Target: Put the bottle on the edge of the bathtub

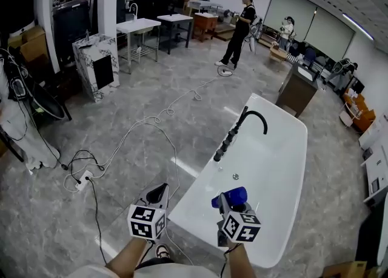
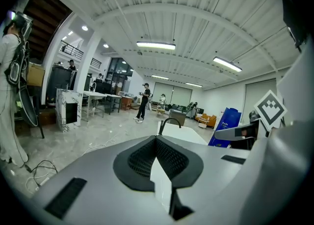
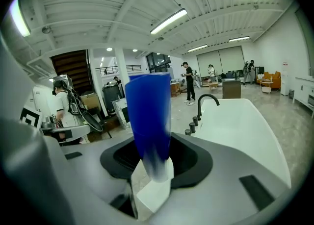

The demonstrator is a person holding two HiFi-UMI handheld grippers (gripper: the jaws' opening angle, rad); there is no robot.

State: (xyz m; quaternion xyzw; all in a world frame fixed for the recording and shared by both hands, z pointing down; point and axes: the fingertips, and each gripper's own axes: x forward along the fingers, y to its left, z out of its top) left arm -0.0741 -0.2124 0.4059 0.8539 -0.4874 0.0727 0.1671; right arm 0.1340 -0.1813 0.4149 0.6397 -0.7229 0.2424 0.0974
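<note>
Gripping blue cylindrical bottle (image 3: 148, 121), glossy white bathtub (image 1: 195, 193)

Lower right, the oblong white bathtub (image 1: 280, 149) looked glossy, the grey veined floor (image 1: 170, 71) polished, the blue cylindrical bottle (image 1: 231, 197) smooth plastic.

White cable (image 1: 162, 113) across floor (image 1: 182, 71); marbled cabinet (image 1: 97, 68) left; person (image 1: 240, 28) standing beyond.

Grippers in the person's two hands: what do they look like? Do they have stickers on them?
Each one has a smooth grey plastic shell that narrows to two jaws lined with black ridged pads. The left gripper and the right gripper look like twins. Each carries a white cube printed with black square patterns, a bit like chunky barcodes.
</note>
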